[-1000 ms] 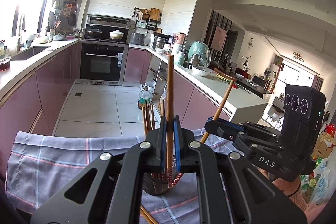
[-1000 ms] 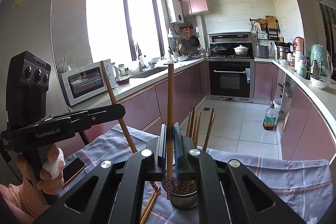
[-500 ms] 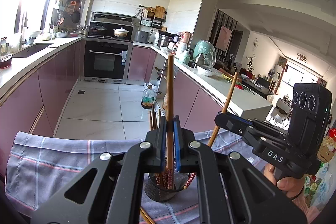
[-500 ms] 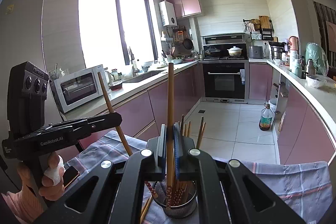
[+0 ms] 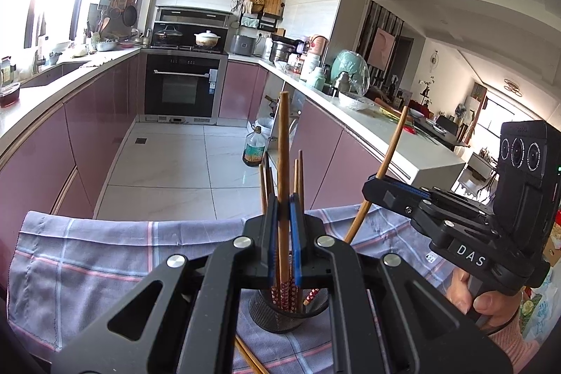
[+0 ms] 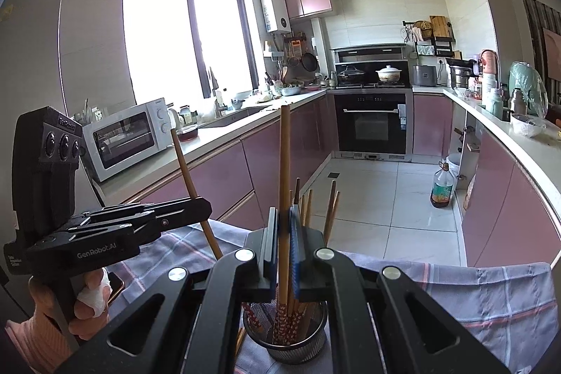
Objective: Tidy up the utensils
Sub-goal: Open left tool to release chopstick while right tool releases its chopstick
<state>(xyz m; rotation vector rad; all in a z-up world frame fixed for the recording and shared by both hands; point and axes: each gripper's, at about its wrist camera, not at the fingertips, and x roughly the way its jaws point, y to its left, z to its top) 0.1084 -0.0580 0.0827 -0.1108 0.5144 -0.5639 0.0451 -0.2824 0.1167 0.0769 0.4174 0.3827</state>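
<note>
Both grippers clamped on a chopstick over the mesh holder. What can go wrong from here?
1. The holder already holds several chopsticks; the one in the right gripper may jam on them.
2. The left gripper and right gripper crowd the same holder, so a collision or a tipped holder seems possible.
3. Loose chopsticks on the cloth could get knocked.

Between the blue pads of the left gripper (image 5: 283, 216) stands a smooth wooden chopstick (image 5: 282, 142); its lower end wears a red patterned coating. The gripper's frame is matt black plastic with bright metal screw heads. Below the fingers, the chopstick holder (image 5: 280, 318) is dark wire mesh, metal by its look. Under it lies a soft woven checked cloth (image 5: 105, 255). The right gripper (image 6: 283, 233) pinches another wooden chopstick (image 6: 284, 142). Beyond the fingers, the floor tiles (image 6: 392, 198) are glossy.
</note>
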